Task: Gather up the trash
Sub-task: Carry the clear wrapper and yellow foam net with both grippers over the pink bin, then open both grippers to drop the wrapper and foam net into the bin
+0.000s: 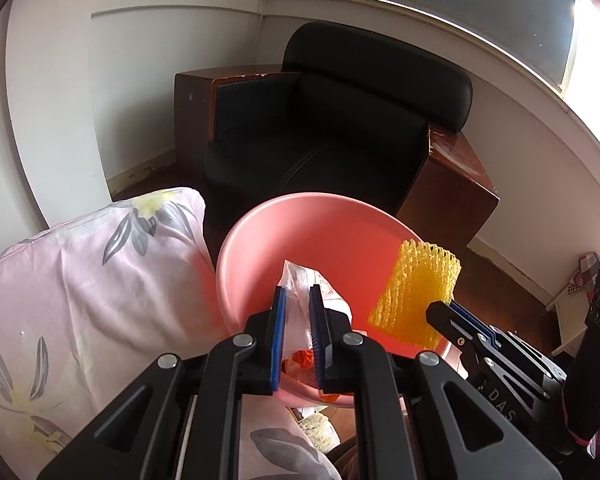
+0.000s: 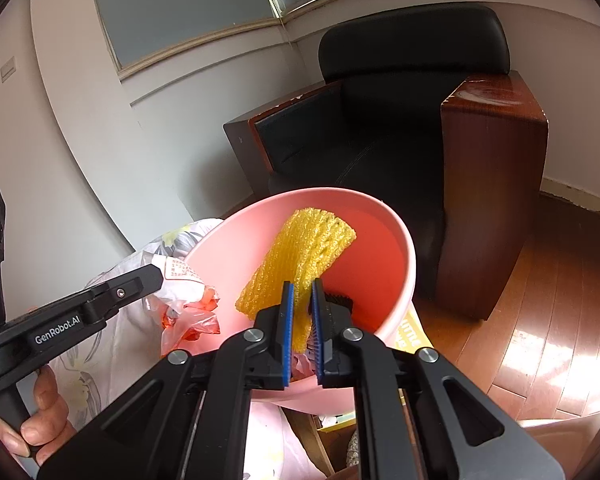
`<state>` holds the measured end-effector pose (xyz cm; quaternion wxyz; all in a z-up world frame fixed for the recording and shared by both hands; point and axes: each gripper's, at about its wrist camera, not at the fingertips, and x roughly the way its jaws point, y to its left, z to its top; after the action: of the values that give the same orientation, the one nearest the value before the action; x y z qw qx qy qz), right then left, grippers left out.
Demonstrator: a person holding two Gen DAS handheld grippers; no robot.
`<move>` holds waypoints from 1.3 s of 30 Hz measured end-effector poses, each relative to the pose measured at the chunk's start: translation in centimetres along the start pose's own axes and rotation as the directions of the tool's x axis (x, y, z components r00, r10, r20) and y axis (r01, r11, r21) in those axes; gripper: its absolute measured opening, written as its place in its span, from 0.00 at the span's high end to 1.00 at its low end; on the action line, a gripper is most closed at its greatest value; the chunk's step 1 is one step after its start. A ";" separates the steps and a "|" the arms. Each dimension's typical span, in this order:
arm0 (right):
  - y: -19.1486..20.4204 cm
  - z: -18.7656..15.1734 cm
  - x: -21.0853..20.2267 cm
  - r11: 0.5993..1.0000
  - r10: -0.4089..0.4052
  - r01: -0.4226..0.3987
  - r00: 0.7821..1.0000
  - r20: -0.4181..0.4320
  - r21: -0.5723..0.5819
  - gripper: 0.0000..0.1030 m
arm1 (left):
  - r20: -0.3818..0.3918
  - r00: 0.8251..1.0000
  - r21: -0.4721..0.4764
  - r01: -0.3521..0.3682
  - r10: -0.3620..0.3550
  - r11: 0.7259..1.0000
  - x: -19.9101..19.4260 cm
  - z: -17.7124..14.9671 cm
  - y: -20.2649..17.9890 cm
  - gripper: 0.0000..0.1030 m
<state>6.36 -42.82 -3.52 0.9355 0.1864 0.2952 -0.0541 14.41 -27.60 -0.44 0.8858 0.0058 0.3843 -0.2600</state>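
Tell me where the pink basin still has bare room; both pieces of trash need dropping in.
The pink basin looks bare over its far wall and its right side, beyond the yellow foam net. Its near rim is crowded: the left gripper holds a crumpled plastic bag there, the right gripper the net beside it.

Left gripper (image 1: 298,292) is angled downward, jaws nearly closed and pinching something. Right gripper (image 2: 301,288) sits right beside it, same deal.
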 end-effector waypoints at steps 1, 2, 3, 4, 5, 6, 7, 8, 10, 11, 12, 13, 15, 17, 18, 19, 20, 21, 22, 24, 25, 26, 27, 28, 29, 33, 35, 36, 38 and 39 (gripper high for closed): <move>0.0 0.0 0.1 1.000 -0.004 0.004 1.000 -0.003 -0.004 0.91 | -0.001 1.000 0.006 -0.002 0.002 1.000 0.2 0.0 -0.2 0.89; 0.0 -0.1 0.2 1.000 -0.008 0.008 1.000 -0.005 -0.008 0.91 | -0.001 1.000 0.012 -0.003 0.003 1.000 0.4 0.0 -0.3 0.89; 0.0 -0.1 0.3 1.000 -0.011 0.010 1.000 -0.006 -0.010 0.91 | -0.001 1.000 0.017 -0.004 0.004 1.000 0.6 0.1 -0.5 0.89; 0.0 -0.1 0.4 1.000 -0.012 0.012 1.000 -0.006 -0.010 0.91 | -0.002 1.000 0.022 -0.005 0.005 1.000 0.7 0.1 -0.6 0.89; 0.1 -0.2 0.4 1.000 -0.015 0.015 1.000 -0.006 -0.010 0.91 | -0.001 1.000 0.026 -0.006 0.006 1.000 0.9 0.2 -0.8 0.88; 0.1 -0.1 0.5 1.000 -0.016 0.016 1.000 -0.007 -0.009 0.91 | 0.001 1.000 0.031 -0.006 0.006 0.999 1.0 0.2 -0.9 0.88; 0.0 -0.1 0.5 1.000 -0.018 0.018 1.000 -0.008 -0.009 0.91 | 0.003 1.000 0.038 -0.008 0.008 0.999 1.0 0.2 -1.0 0.87; 0.0 -0.1 0.5 1.000 -0.020 0.020 1.000 -0.008 -0.008 0.91 | 0.006 1.000 0.045 -0.010 0.010 0.999 1.0 0.2 -1.1 0.87; -0.1 -0.2 0.6 1.000 -0.024 0.024 1.000 -0.008 -0.008 0.91 | 0.012 1.000 0.058 -0.013 0.013 0.998 1.0 0.3 -1.4 0.85; -0.1 -0.2 0.6 1.000 -0.025 0.025 1.000 -0.008 -0.008 0.91 | 0.014 1.000 0.063 -0.015 0.014 0.998 1.0 0.3 -1.5 0.85; -0.1 -0.2 0.6 1.000 -0.026 0.026 1.000 -0.009 -0.009 0.91 | 0.016 1.000 0.066 -0.015 0.014 0.998 0.9 0.1 -1.5 0.84; -0.1 -0.2 0.6 1.000 -0.027 0.027 1.000 -0.010 -0.009 0.91 | 0.016 1.000 0.069 -0.015 0.014 0.998 1.0 0.2 -1.7 0.84; -0.2 -0.2 0.6 1.000 -0.029 0.029 1.000 -0.008 -0.009 0.91 | 0.018 1.000 0.073 -0.016 0.015 0.997 1.0 0.3 -2.0 0.84; -0.2 -0.2 0.6 1.000 -0.029 0.029 1.000 -0.009 -0.008 0.91 | 0.019 1.000 0.077 -0.016 0.014 0.997 1.1 0.3 -2.1 0.83; -0.3 -0.1 0.6 1.000 -0.029 0.029 1.000 -0.010 -0.007 0.91 | 0.019 1.000 0.079 -0.015 0.014 0.997 1.0 0.3 -2.1 0.82; -0.3 -0.1 0.6 1.000 -0.029 0.028 1.000 -0.010 -0.007 0.91 | 0.020 1.000 0.081 -0.016 0.015 0.997 1.0 0.3 -2.2 0.81; -0.3 -0.1 0.6 1.000 -0.029 0.029 1.000 -0.009 -0.006 0.91 | 0.020 1.000 0.083 -0.017 0.015 0.996 1.0 0.3 -2.2 0.81; -0.3 -0.1 0.6 1.000 -0.029 0.029 1.000 -0.009 -0.005 0.91 | 0.020 1.000 0.084 -0.017 0.015 0.996 1.0 0.3 -2.2 0.78; -0.4 -0.1 0.5 1.000 -0.030 0.030 1.000 -0.008 -0.004 0.91 | 0.020 1.000 0.084 -0.015 0.014 0.996 1.0 0.3 -2.2 0.72; -0.4 -0.1 0.5 1.000 -0.030 0.030 1.000 -0.009 -0.004 0.91 | 0.025 1.000 0.085 -0.014 0.012 0.996 0.9 0.3 -2.3 0.65; -0.4 -0.1 0.5 1.000 -0.030 0.030 1.000 -0.009 -0.004 0.91 | 0.029 1.000 0.087 -0.014 0.012 0.996 0.8 0.3 -2.4 0.62; -0.4 -0.1 0.6 1.000 -0.029 0.029 1.000 -0.009 -0.005 0.91 | 0.033 0.999 0.091 -0.016 0.013 0.996 0.7 0.4 -2.4 0.60; -0.4 -0.1 0.6 1.000 -0.029 0.029 1.000 -0.009 -0.005 0.91 | 0.035 0.999 0.095 -0.017 0.014 0.995 0.6 0.4 -2.4 0.58; -0.4 -0.1 0.5 1.000 -0.029 0.029 1.000 -0.010 -0.004 0.91 | 0.037 0.999 0.098 -0.018 0.015 0.995 0.6 0.4 -2.4 0.58; -0.4 -0.1 0.5 1.000 -0.027 0.027 1.000 -0.011 -0.004 0.91 | 0.038 0.999 0.100 -0.020 0.016 0.995 0.5 0.4 -2.4 0.58; -0.4 -0.1 0.5 1.000 -0.026 0.026 1.000 -0.017 -0.003 0.91 | 0.047 0.999 0.100 -0.031 0.026 0.995 0.2 0.3 -2.2 0.52; -0.4 0.0 0.7 1.000 -0.028 0.028 0.999 -0.026 0.000 0.91 | 0.053 0.998 0.098 -0.035 0.030 0.995 0.0 0.2 -1.9 0.51; -0.3 0.1 0.9 0.999 -0.033 0.033 0.999 -0.034 0.001 0.91 | 0.055 0.998 0.097 -0.036 0.031 0.995 -0.1 0.2 -1.8 0.51; -0.3 0.2 1.1 1.000 -0.025 0.025 0.999 -0.046 0.009 0.90 | 0.058 0.998 0.095 -0.040 0.035 0.995 -0.3 0.1 -1.5 0.51; -0.3 0.2 1.2 1.000 -0.024 0.025 0.999 -0.047 0.012 0.88 | 0.059 0.998 0.094 -0.042 0.037 0.995 -0.4 0.1 -1.5 0.51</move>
<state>7.38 -43.16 -4.13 0.9264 0.1897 0.3190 -0.0631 13.53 -28.68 0.18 0.9001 0.0483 0.3458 -0.2605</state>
